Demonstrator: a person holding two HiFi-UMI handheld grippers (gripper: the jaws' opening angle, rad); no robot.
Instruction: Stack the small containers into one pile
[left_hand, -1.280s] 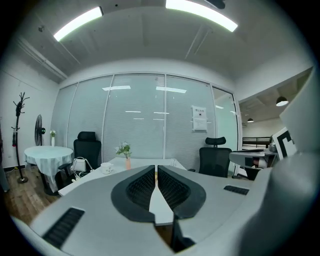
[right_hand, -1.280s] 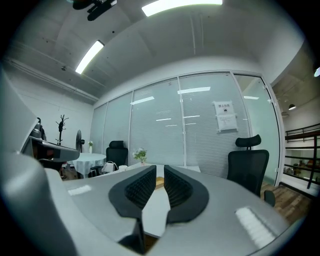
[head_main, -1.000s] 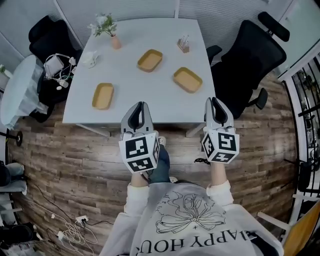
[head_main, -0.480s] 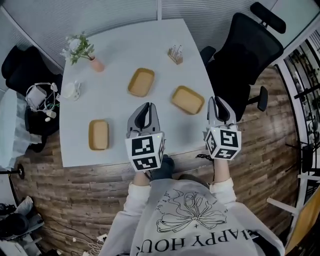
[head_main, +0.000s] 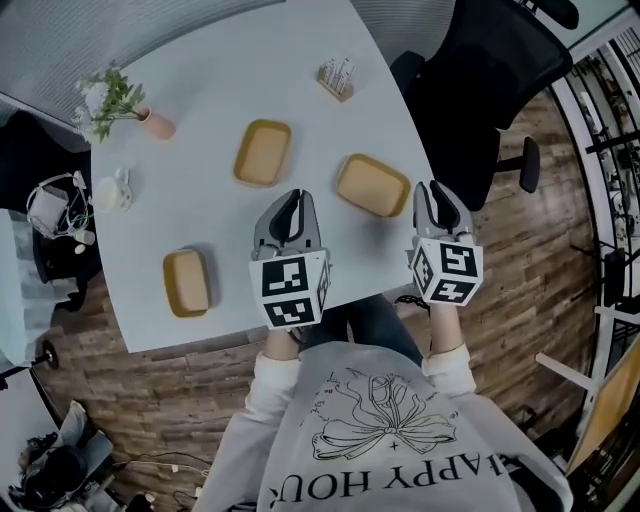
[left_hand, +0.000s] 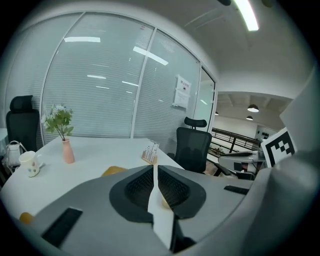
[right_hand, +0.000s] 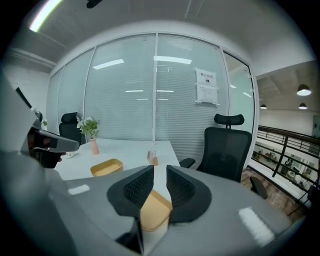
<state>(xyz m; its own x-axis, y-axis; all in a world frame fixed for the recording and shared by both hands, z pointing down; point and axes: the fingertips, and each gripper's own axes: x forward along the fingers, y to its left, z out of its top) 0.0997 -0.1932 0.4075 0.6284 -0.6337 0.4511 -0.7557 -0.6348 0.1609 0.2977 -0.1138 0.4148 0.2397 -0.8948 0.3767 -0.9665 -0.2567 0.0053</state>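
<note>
Three shallow tan containers sit apart on the white tabletop (head_main: 220, 70), none stacked. The far container (head_main: 263, 153) lies mid-table, the right container (head_main: 372, 185) is near the right edge, and the near-left container (head_main: 186, 282) sits by the near edge.

Left tongs (left_hand: 155, 170) are closed, pads together, nothing between them. In the head view they sit over the near part of the tabletop, between the near-left and right containers and touching neither.

Right tongs (right_hand: 160, 170) are parted by a narrow gap. Their jaws have just been opening, and nothing is gripped. The right container shows through the gap, lying beyond and below (pads not on it). Head view puts these tongs just beside that container, at the tabletop's right edge.

Also on the tabletop, at the far side: a pink vase (head_main: 155, 125) with a sprig, a white mug (head_main: 112, 190) and a small card holder (head_main: 337, 78). A black office chair (head_main: 480, 80) stands off the right side.
</note>
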